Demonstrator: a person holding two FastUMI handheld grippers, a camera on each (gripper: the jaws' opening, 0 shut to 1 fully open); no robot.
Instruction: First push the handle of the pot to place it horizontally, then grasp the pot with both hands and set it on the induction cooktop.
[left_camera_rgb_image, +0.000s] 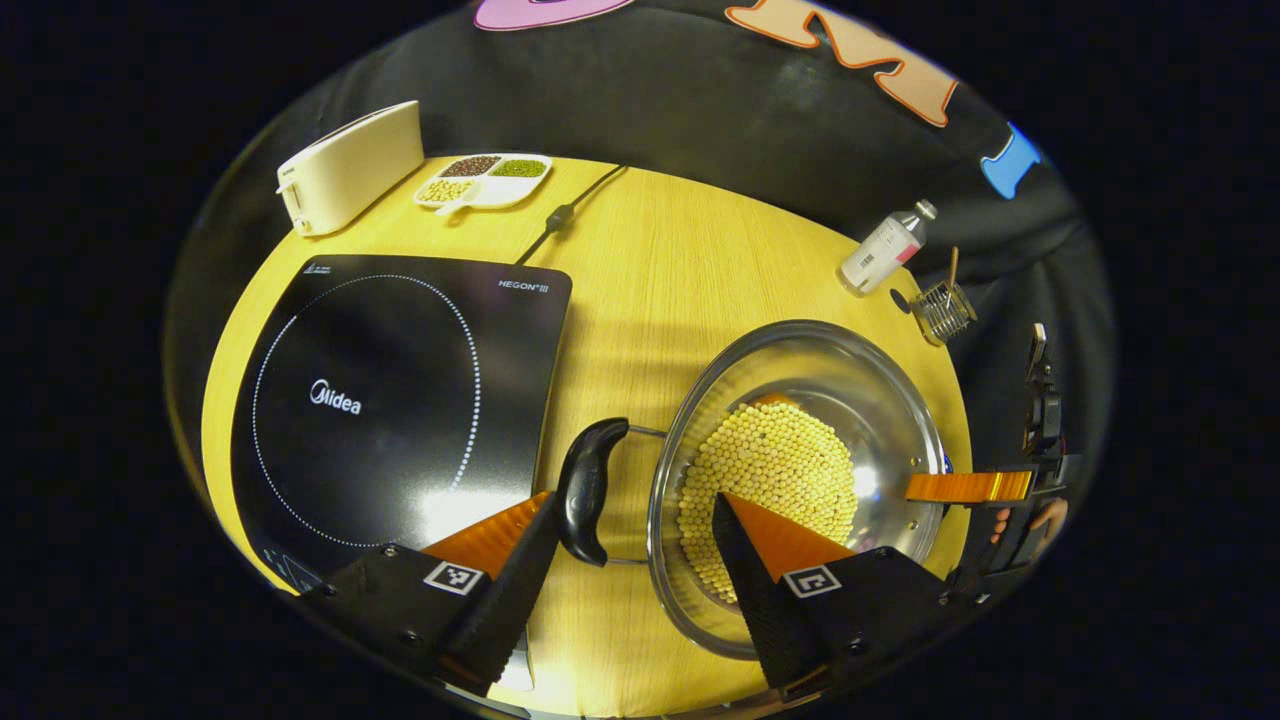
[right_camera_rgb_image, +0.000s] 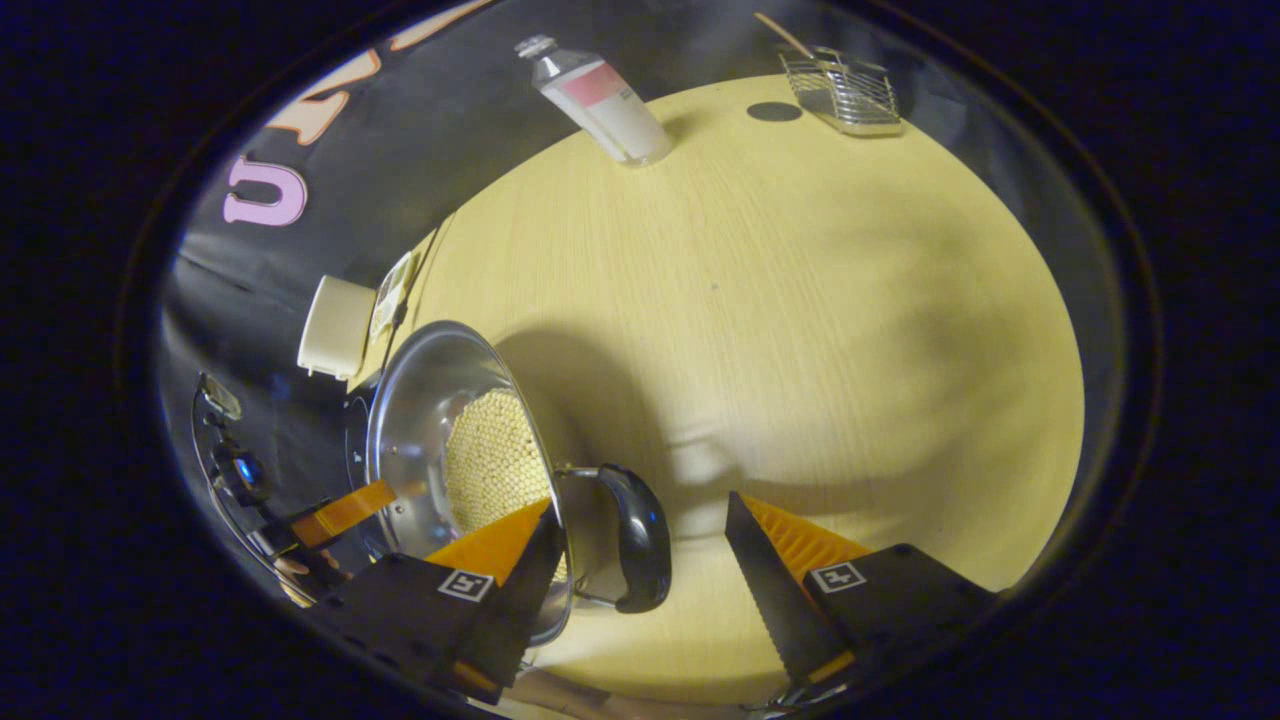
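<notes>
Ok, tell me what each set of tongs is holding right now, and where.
Nothing. Left tongs open around the pot's left handle; right tongs open around its right handle.

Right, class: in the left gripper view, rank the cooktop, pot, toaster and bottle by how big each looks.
1. Cooktop, largest.
2. Pot, a bit smaller, though it lies nearer the camera.
3. Toaster.
4. Bottle, smallest.
Toaster and bottle stand at the far edge, so their true sizes are unsure.

A round yellow wooden tabletop (left_camera_rgb_image: 680, 260) sits in the booth. Behind it hangs a dark black cloth wall (left_camera_rgb_image: 700, 110). Bright light from above makes soft grey shadows on the wood.
</notes>
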